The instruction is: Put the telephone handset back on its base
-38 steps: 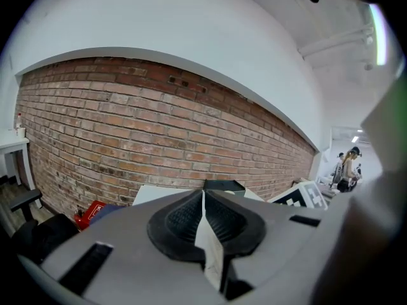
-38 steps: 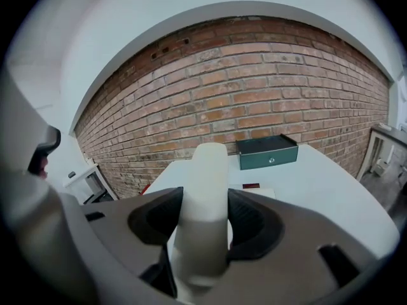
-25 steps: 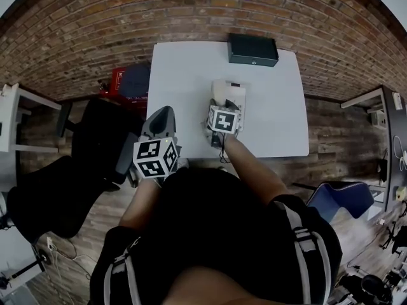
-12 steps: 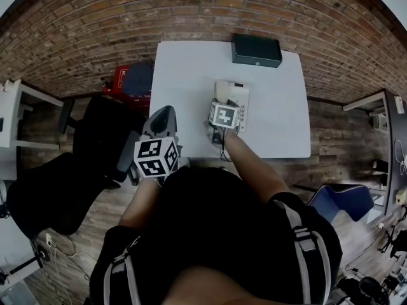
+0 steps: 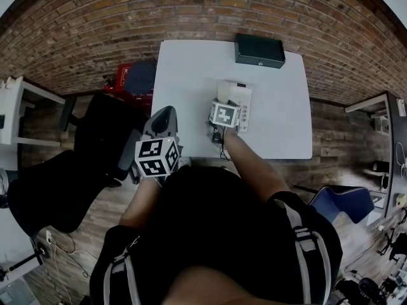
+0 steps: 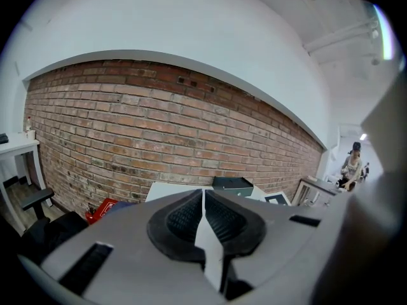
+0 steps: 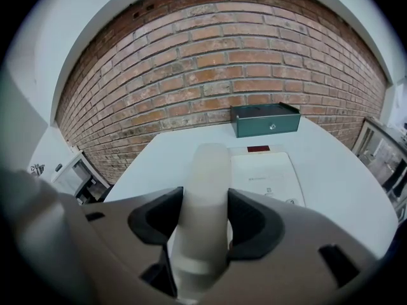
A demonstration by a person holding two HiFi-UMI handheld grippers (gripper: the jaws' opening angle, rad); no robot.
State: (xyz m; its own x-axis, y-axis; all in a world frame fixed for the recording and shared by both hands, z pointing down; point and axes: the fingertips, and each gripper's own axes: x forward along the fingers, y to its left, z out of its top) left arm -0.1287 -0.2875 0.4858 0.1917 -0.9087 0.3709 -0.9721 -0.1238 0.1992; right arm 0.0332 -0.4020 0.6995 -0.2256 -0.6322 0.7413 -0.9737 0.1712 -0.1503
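While the right gripper (image 7: 205,226) clamps the handset (image 7: 206,176) by the base's (image 7: 270,176) left side, left gripper (image 6: 203,220) closed and empty, it's placement time: next, lower it squarely down.

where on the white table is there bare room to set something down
The widest bare patch is the left half of the table, between its left edge and the phone base. A narrower strip runs between the base and the right edge, nearer than the dark green box. The middle is crowded: the right gripper holds the handset at the base.
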